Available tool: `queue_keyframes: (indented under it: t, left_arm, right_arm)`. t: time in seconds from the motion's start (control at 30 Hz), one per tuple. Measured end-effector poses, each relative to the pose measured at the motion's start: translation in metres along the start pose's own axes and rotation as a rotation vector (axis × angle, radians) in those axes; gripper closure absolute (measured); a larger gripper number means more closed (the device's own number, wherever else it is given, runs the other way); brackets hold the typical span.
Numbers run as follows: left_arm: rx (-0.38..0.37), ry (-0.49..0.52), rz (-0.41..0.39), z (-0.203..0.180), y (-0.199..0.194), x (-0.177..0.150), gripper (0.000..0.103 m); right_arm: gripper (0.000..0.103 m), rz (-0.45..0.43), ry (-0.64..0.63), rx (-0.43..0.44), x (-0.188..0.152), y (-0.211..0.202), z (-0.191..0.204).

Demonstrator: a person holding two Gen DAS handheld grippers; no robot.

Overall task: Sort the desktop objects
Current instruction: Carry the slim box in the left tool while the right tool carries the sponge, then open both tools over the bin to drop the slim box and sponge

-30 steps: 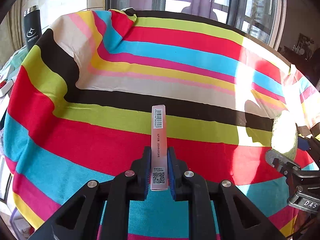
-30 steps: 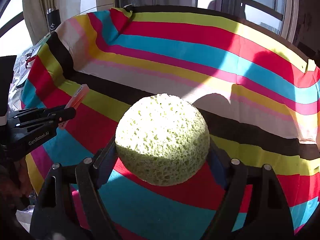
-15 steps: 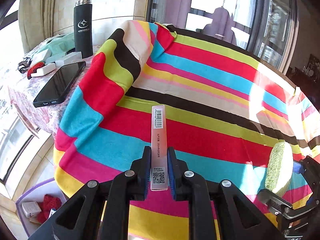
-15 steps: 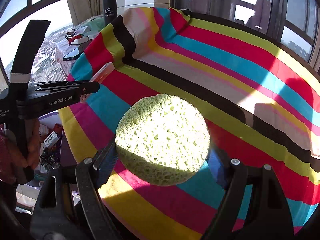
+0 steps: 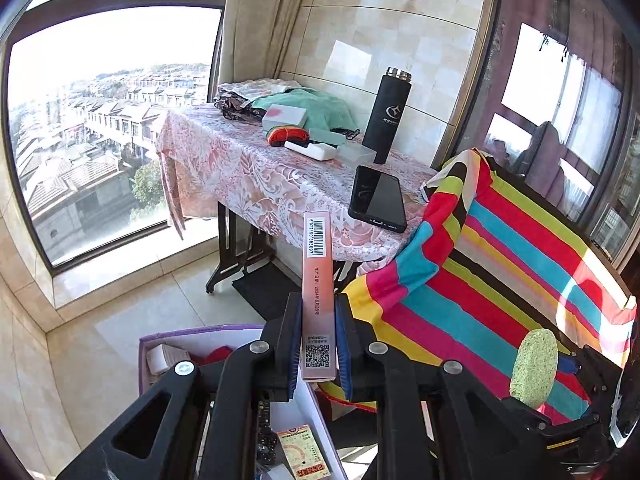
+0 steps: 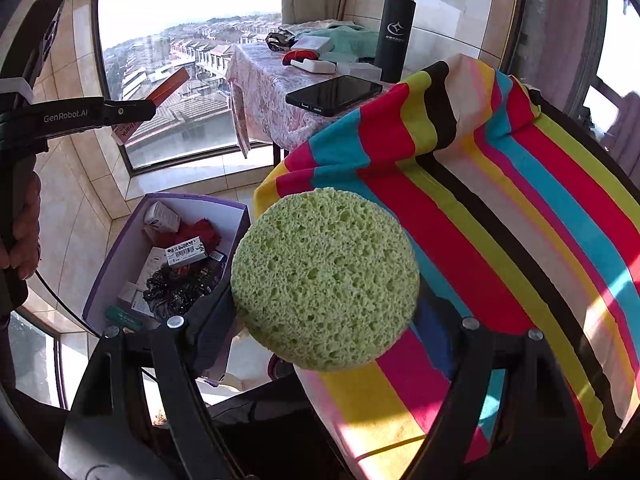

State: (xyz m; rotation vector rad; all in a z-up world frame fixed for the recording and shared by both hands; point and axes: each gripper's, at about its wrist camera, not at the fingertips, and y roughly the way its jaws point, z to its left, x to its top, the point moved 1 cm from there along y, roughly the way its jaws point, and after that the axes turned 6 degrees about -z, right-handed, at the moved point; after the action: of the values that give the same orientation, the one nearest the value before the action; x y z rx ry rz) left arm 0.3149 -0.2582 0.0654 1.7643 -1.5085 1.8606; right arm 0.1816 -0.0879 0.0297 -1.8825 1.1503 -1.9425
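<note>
Left wrist view shows the left hand-held gripper clamped on one slim pink carton with a barcode, standing upright between the closed pads and poking out toward twelve o'clock. Below it, at about seven o'clock, lies one purple storage box on the floor, already holding small packets. Right wrist view shows the right hand-held gripper with jaws spread wide around one round green sponge, gripped by its edges; the same purple storage box sits at about nine o'clock of the sponge, well below it.

The step in hand looks like carrying both items off the striped table to drop them in the box. To do it well, I would bring each gripper fully over the box opening before letting go, lower it close to the contents, and tip the carton so it slides in lengthwise rather than catching the rim. The sponge is light and springy, so it may bounce; release it low and near the middle. Releasing one item at a time would keep the two grippers from crowding each other.

Counted: two grippers, one carton, one sponge, one box. On the side table at eleven to twelve o'clock stand one black flask and one dark phone, beside a few small items I cannot count surely.
</note>
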Motion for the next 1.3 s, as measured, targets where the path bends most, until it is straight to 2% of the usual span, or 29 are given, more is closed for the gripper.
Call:
queue_keyframes:
  t: [0.1,0.27,0.33,0.47,0.6,0.73,0.87,0.9,0.93,0.97,1.0,1.03,1.13,1.23,1.3]
  left_arm:
    - [0.063,-0.027,0.016,0.028,0.003,-0.005,0.087]
    - [0.151,-0.078,0.106,0.071,0.034,-0.030,0.087]
    - [0.172,-0.099,0.144,0.086,0.047,-0.038,0.087]
    - [0.201,-0.118,0.171,0.104,0.058,-0.046,0.087]
    - [0.203,-0.139,0.163,0.117,0.058,-0.047,0.087]
    - [0.174,-0.171,0.125,0.125,0.053,-0.042,0.087]
    - [0.172,-0.128,0.091,0.121,0.049,-0.038,0.084]
    - [0.163,-0.112,0.096,0.119,0.049,-0.037,0.076]
    - [0.156,-0.102,0.107,0.117,0.050,-0.037,0.059]
    - [0.163,-0.099,0.113,0.118,0.050,-0.036,0.047]
    - [0.173,-0.089,0.111,0.118,0.050,-0.036,0.021]
    - [0.186,-0.068,0.099,0.117,0.048,-0.034,0.014]
    - [0.198,-0.040,0.045,0.114,0.037,-0.029,0.014]
    - [0.128,-0.086,0.015,0.118,0.025,-0.022,0.013]
    - [0.120,-0.115,0.000,0.120,0.018,-0.017,0.007]
  right_arm:
    - [0.020,0.016,-0.074,0.088,0.011,0.024,0.033]
    - [0.020,0.067,-0.204,0.249,0.011,0.067,0.100]
    - [0.020,0.107,-0.259,0.300,0.005,0.083,0.125]
    - [0.020,0.156,-0.325,0.376,-0.005,0.099,0.159]
    - [0.020,0.161,-0.361,0.390,-0.008,0.100,0.170]
    - [0.020,0.170,-0.356,0.410,-0.009,0.100,0.173]
    - [0.018,0.175,-0.370,0.392,-0.011,0.107,0.179]
    - [0.013,0.183,-0.377,0.383,-0.012,0.109,0.181]
    - [0.008,0.187,-0.383,0.373,-0.013,0.111,0.182]
    - [0.006,0.188,-0.386,0.368,-0.014,0.111,0.183]
    - [0.004,0.190,-0.391,0.366,-0.015,0.110,0.183]
    - [0.003,0.185,-0.396,0.362,-0.015,0.107,0.184]
    - [0.003,0.147,-0.425,0.329,-0.016,0.098,0.188]
    - [0.003,0.134,-0.424,0.295,-0.014,0.093,0.187]
    - [0.003,0.132,-0.402,0.268,-0.011,0.091,0.183]
